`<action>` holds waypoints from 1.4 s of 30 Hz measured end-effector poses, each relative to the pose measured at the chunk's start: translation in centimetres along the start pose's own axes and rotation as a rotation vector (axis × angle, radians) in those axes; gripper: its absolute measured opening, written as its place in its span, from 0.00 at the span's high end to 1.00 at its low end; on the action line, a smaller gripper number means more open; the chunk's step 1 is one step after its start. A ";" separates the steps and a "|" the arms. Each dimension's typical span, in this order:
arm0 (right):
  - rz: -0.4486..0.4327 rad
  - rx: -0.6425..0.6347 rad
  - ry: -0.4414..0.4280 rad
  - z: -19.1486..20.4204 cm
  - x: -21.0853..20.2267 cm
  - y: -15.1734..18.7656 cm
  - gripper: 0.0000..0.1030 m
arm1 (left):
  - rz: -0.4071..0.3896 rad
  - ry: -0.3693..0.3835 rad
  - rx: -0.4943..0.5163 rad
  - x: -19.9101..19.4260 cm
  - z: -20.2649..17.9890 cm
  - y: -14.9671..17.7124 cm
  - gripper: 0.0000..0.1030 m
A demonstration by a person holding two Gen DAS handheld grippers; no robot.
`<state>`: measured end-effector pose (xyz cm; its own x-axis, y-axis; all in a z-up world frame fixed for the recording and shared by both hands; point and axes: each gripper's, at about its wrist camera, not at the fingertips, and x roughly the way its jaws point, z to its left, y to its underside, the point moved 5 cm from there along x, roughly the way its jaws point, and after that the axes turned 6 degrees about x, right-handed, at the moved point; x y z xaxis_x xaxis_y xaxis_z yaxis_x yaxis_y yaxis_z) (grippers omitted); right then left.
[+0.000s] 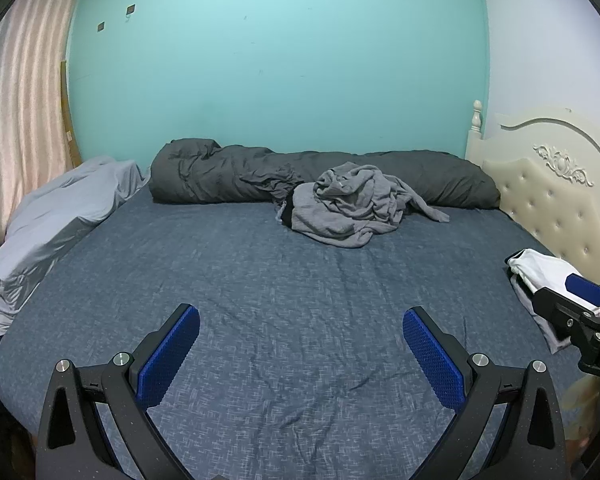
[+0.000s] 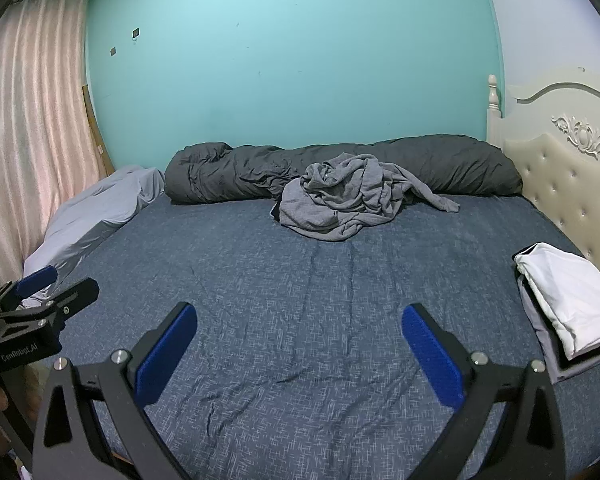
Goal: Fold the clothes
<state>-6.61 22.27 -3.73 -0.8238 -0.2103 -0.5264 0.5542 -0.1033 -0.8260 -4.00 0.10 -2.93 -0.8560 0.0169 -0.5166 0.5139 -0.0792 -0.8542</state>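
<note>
A crumpled pile of grey clothes [image 1: 354,206] lies at the far side of the blue bed [image 1: 260,280], against a rolled dark grey duvet [image 1: 220,172]. It also shows in the right wrist view [image 2: 348,200]. A stack of folded clothes, white on top [image 2: 568,300], lies at the bed's right edge by the headboard, and partly shows in the left wrist view [image 1: 540,270]. My left gripper [image 1: 300,344] is open and empty above the near part of the bed. My right gripper [image 2: 300,344] is open and empty beside it, far from the pile.
A cream tufted headboard [image 2: 572,184] bounds the bed on the right. A light grey pillow or sheet [image 2: 96,216] lies at the left edge by a pink curtain [image 2: 32,140]. A teal wall [image 2: 284,60] stands behind the bed.
</note>
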 end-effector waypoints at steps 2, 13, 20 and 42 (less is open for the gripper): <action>-0.001 0.000 0.001 0.0 0.0 0.0 0.00 | 0.000 0.000 0.000 0.0 0.0 0.0 0.00; 0.003 0.006 0.001 -0.3 0.1 -0.2 0.00 | -0.002 0.004 -0.002 0.1 -0.1 -0.2 0.00; 0.017 0.007 0.005 -0.8 1.3 -0.4 0.00 | 0.019 0.027 -0.003 2.0 -0.3 -0.5 0.00; 0.084 -0.005 0.029 -4.4 22.7 -7.5 0.00 | 0.121 0.049 -0.112 24.9 3.9 -5.0 0.00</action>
<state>-29.98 22.53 -10.40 -0.7775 -0.1900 -0.5996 0.6210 -0.0813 -0.7796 -28.12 -2.97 -11.26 -0.7850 0.0624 -0.6164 0.6187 0.0276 -0.7852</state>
